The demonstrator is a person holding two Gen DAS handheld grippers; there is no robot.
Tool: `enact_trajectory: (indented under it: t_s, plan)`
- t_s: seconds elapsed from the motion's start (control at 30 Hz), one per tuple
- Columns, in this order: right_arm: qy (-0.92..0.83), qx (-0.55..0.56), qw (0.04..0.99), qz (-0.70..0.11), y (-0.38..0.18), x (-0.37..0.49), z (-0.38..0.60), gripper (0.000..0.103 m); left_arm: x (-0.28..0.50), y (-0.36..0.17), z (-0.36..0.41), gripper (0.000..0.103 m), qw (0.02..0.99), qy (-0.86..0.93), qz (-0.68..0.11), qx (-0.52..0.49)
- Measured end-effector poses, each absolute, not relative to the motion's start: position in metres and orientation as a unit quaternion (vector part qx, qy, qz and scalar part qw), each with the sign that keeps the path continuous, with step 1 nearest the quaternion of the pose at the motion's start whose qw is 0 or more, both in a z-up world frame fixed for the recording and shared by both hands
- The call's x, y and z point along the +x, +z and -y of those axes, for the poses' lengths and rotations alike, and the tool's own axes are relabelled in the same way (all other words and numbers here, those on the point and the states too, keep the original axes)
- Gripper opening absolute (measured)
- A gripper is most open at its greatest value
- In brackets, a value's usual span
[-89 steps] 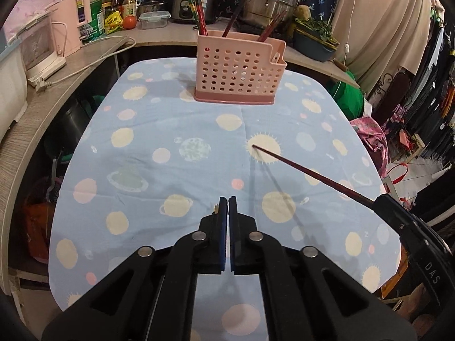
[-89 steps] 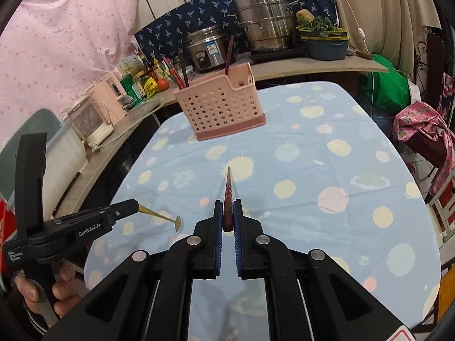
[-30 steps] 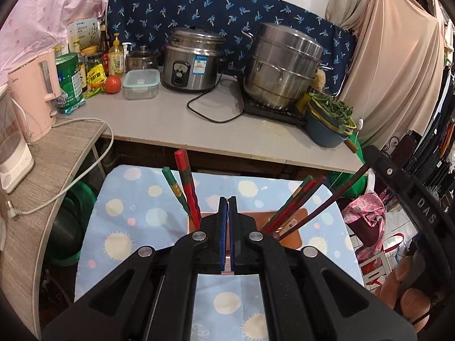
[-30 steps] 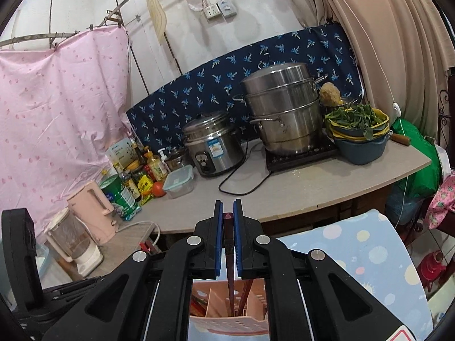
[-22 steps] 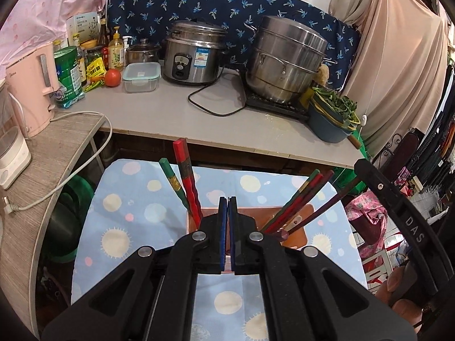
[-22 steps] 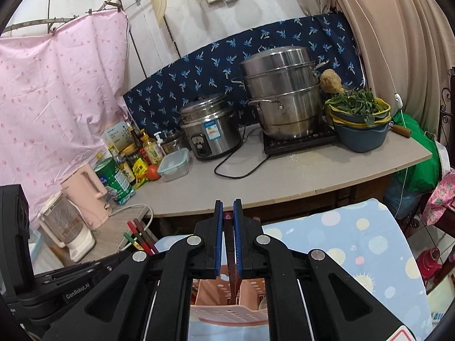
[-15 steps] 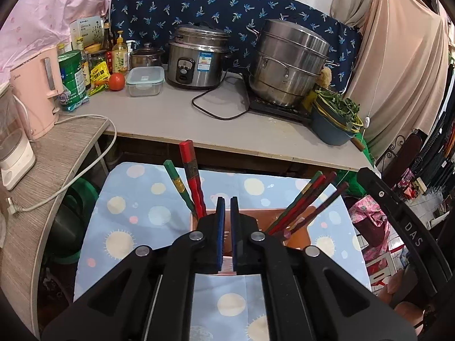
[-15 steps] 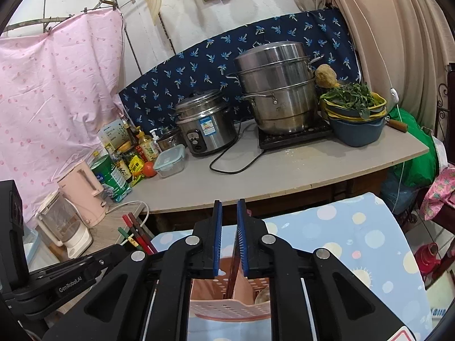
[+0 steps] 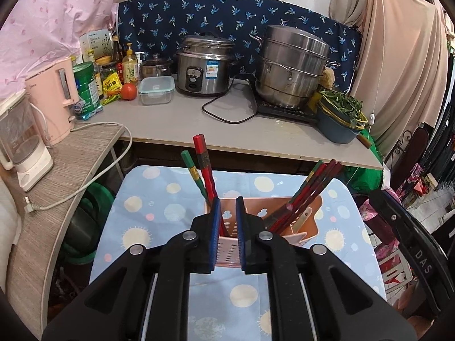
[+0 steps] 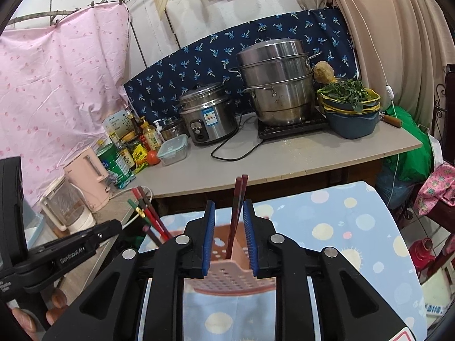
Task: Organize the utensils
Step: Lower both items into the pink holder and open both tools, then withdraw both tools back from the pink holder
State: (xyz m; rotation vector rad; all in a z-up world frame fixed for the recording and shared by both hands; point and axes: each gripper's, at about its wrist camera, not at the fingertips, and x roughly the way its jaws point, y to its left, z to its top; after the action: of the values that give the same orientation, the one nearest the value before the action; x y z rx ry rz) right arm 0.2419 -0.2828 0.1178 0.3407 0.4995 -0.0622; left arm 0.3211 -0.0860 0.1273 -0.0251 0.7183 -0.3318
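Having parted since a second ago, the right gripper (image 10: 229, 236) now stands open around the dark chopstick (image 10: 236, 213), which rests upright in the pink basket (image 10: 227, 272). The left gripper (image 9: 227, 234) has spread open too, empty, poised above the same basket on the blue dotted surface (image 9: 159, 207).

Grey counter (image 9: 199, 130); pink curtain (image 10: 57, 85)
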Motion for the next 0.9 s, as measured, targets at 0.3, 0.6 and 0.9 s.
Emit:
enact_trajectory:
  t_s: [0.3, 0.6, 0.9]
  plan:
    - [-0.02, 0.118, 0.956, -0.267, 0.11, 0.196, 0.257, 0.021, 0.278, 0.127, 0.081, 0.011, 0.93, -0.148, -0.335, 0.015]
    - [-0.018, 0.094, 0.955, -0.28, 0.101, 0.156, 0.238, 0.026, 0.236, 0.118, 0.077, 0.025, 0.935, -0.129, -0.328, 0.044]
    - [-0.024, 0.095, 0.95, -0.295, 0.092, 0.133, 0.228, 0.031, 0.207, 0.11, 0.07, 0.039, 0.937, -0.109, -0.328, 0.057]
